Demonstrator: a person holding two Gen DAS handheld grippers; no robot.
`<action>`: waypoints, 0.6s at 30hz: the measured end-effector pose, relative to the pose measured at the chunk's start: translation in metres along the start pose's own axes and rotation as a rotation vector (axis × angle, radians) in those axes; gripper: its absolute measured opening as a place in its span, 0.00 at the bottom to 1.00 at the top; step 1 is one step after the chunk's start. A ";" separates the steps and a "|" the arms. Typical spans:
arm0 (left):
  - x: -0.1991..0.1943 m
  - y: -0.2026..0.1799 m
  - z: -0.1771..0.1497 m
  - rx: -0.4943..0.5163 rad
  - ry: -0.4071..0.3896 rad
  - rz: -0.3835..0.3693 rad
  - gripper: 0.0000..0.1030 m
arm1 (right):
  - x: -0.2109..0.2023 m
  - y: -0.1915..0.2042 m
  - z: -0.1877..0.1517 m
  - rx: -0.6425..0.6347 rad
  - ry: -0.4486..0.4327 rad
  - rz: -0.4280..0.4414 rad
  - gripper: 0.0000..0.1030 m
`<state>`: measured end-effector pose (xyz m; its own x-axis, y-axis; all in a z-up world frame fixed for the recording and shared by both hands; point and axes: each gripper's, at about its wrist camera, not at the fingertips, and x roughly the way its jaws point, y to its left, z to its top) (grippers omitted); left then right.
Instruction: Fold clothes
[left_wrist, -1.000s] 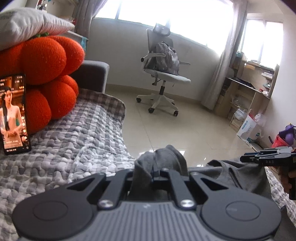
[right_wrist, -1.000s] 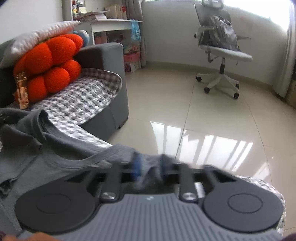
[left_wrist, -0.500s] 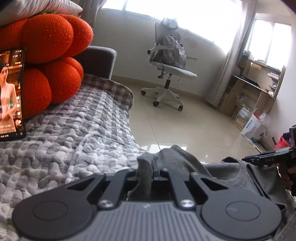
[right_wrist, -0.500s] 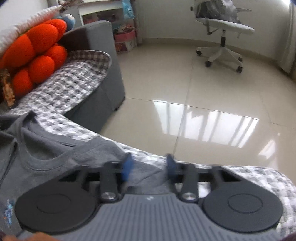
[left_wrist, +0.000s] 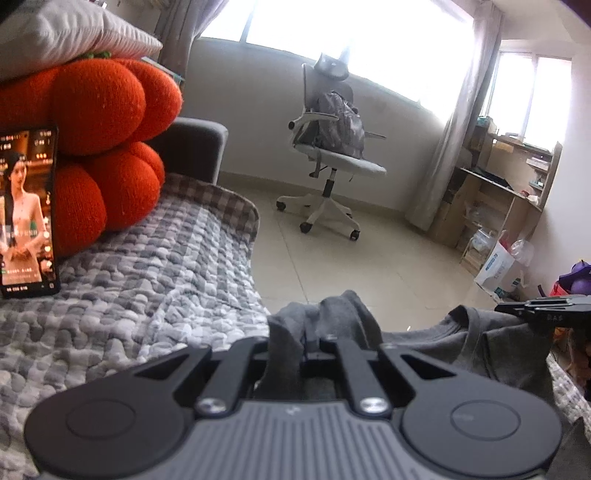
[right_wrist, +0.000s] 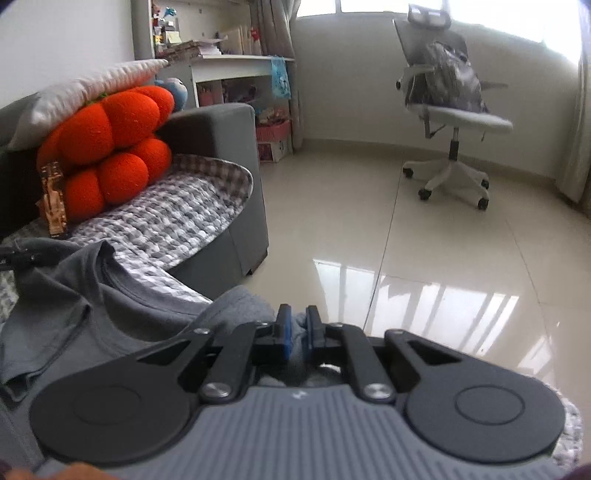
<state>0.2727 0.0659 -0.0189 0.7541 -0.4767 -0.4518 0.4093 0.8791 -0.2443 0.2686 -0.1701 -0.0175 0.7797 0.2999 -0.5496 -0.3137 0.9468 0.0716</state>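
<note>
A grey T-shirt (left_wrist: 436, 343) is held between both grippers above the sofa seat, its collar showing in the right wrist view (right_wrist: 110, 295). My left gripper (left_wrist: 312, 338) is shut on a bunched shoulder of the shirt, and the cloth hides its pads. My right gripper (right_wrist: 298, 328) is shut on the other shoulder, its blue pads (right_wrist: 283, 328) pinching the fabric. The right gripper also shows in the left wrist view (left_wrist: 543, 308) at the right edge.
The sofa's grey checked quilted cover (left_wrist: 147, 280) lies under the shirt. An orange pumpkin cushion (left_wrist: 107, 147) and a lit phone (left_wrist: 27, 210) lean at the back left. An office chair (right_wrist: 450, 122) with a backpack stands on the tiled floor (right_wrist: 369, 229).
The right gripper, open half a second ago, has closed on the shirt's shoulder and risen. The left gripper keeps its grip and has shifted slightly.
</note>
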 end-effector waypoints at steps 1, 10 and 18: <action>-0.005 -0.002 0.000 0.002 -0.004 -0.002 0.05 | -0.006 0.003 0.000 -0.002 -0.008 0.000 0.09; -0.058 -0.024 -0.004 0.033 -0.044 -0.023 0.05 | -0.064 0.028 -0.006 -0.034 -0.075 -0.002 0.08; -0.108 -0.038 -0.027 0.077 -0.057 -0.044 0.05 | -0.113 0.043 -0.024 -0.050 -0.107 0.017 0.08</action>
<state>0.1620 0.0834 0.0160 0.7615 -0.5164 -0.3916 0.4796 0.8555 -0.1954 0.1547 -0.1663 0.0278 0.8268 0.3291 -0.4563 -0.3517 0.9354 0.0373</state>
